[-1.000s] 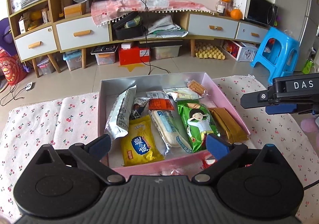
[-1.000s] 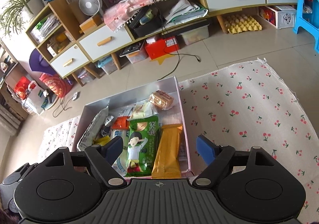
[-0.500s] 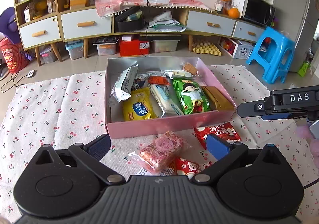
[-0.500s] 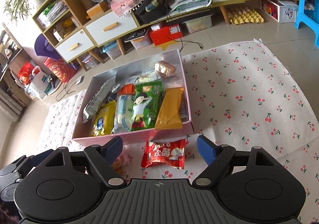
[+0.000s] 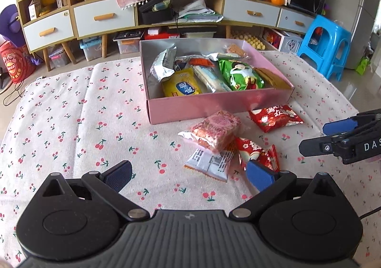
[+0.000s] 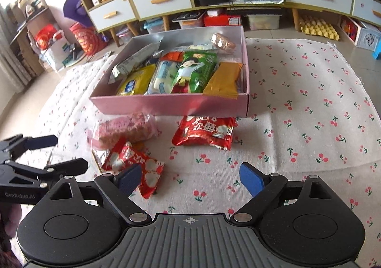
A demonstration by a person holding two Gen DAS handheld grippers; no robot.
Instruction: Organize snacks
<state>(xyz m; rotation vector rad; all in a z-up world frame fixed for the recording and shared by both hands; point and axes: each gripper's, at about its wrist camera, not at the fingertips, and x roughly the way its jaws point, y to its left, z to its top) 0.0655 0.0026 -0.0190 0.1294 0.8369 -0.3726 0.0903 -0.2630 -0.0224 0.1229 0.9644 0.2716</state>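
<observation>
Lettering "DAS" marks the right hand-held gripper (image 5: 333, 134), "GenRobot.AI" the left hand-held gripper (image 6: 59, 151); both gape wide.

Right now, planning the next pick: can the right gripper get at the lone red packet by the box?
Probably yes: the right gripper is open, the red packet lies flat ahead, nothing between.

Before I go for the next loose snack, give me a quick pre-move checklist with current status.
1. Left tool open, holding nothing: ok.
2. Right tool open, holding nothing: ok.
3. Loose snacks on the cloth: pink packet, large red packet, small red packet, white packet: ok.
4. Small red packet lying flat: not ok, crumpled and overlapping the others.
5. Free space in pink box: cannot tell.
</observation>
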